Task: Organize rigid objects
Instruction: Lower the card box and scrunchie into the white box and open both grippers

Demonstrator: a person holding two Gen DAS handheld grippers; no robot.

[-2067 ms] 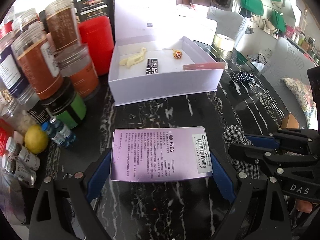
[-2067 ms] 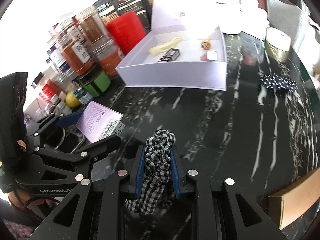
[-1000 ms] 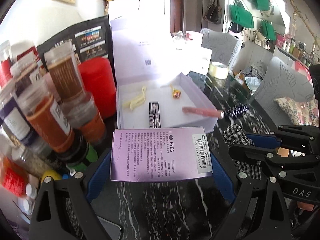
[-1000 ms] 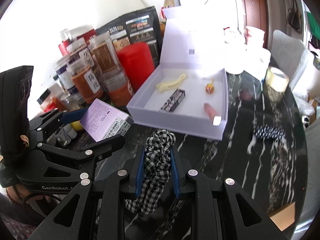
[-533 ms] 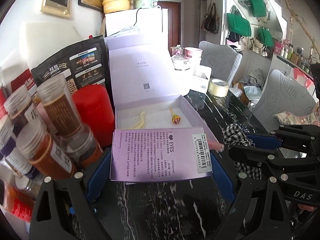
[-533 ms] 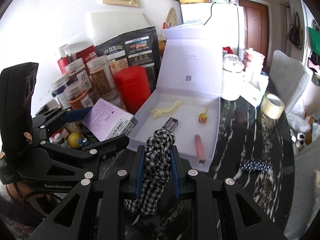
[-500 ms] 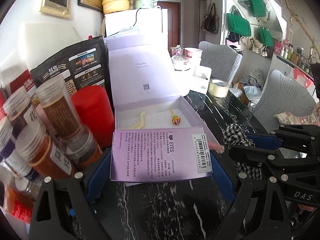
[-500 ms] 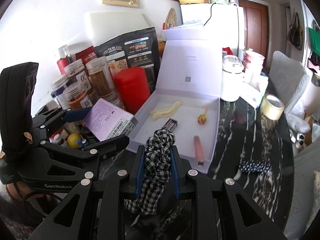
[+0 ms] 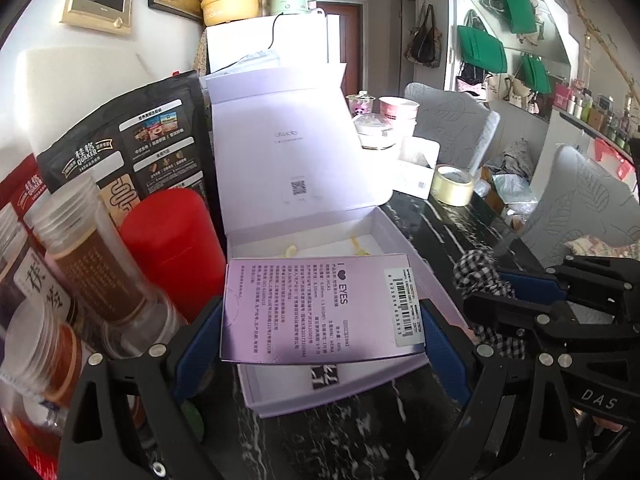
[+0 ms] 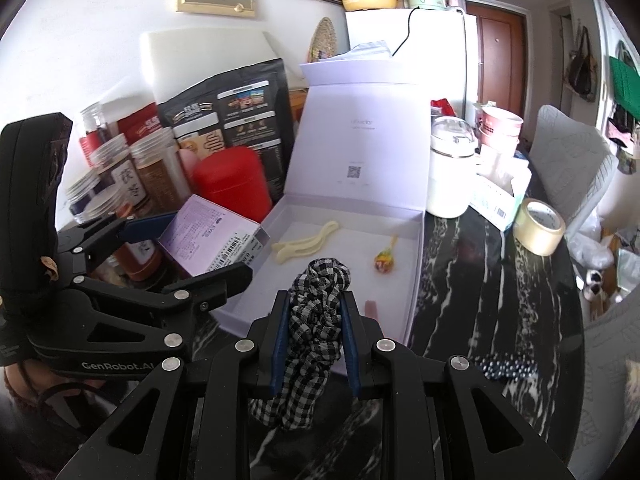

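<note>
Left wrist view: left gripper angled downward, its 2 blue pads clamped wide on the short ends of a purple carton, label side up. Carton is held in the air over the front half of the open white box, which sits on the black marble table with its lid standing upright behind. Red canister and a clear jar stand just left of the box. Right gripper enters from the right edge, beside the box's right wall, carrying a checked scrunchie.

Right wrist view: right gripper also tilted downward, jaws nearly together, pinching the checked scrunchie upright between them. It hangs over the box's near wall. Inside the box: a cream hair clip and a small wrapped sweet. Left gripper is at the left, level with the box's left wall, purple carton in its jaws. Tape roll sits on the table, right of the box.
</note>
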